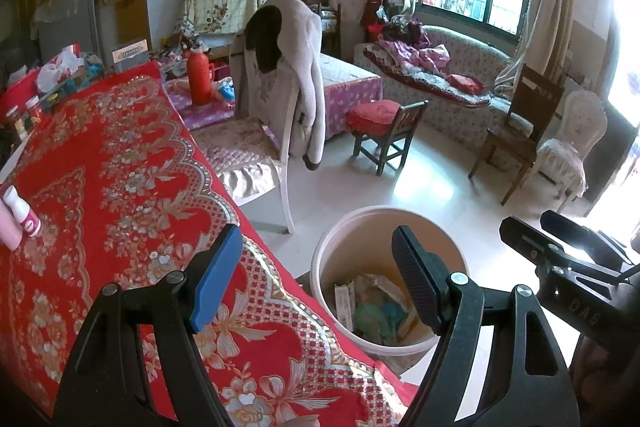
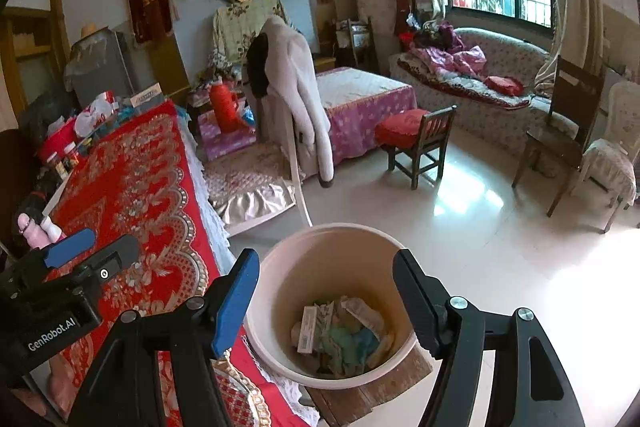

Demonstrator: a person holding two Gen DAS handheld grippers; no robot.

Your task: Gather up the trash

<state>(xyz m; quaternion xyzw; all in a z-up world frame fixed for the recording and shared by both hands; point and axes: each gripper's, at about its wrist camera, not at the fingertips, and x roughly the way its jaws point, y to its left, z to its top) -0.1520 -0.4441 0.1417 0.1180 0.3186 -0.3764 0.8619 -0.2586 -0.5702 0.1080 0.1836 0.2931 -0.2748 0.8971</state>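
A cream bucket (image 1: 320, 259) stands on the floor beside the red-clothed table (image 1: 120, 167); it holds crumpled paper, a small carton and green-blue scraps (image 1: 376, 311). My left gripper (image 1: 316, 283) is open and empty over the table's edge, next to the bucket. My right gripper (image 2: 326, 301) is open and empty directly above the bucket (image 2: 280, 267), with the trash (image 2: 344, 339) between its fingers. The right gripper shows at the right of the left wrist view (image 1: 560, 251); the left one shows at the left of the right wrist view (image 2: 80, 259).
A small pink-and-white bottle (image 1: 22, 211) lies at the table's left edge. Bags, jars and clutter (image 1: 60, 75) fill the table's far end. A chair with a grey coat (image 1: 280, 75) stands behind the bucket. A wooden board (image 2: 380, 387) lies under the bucket.
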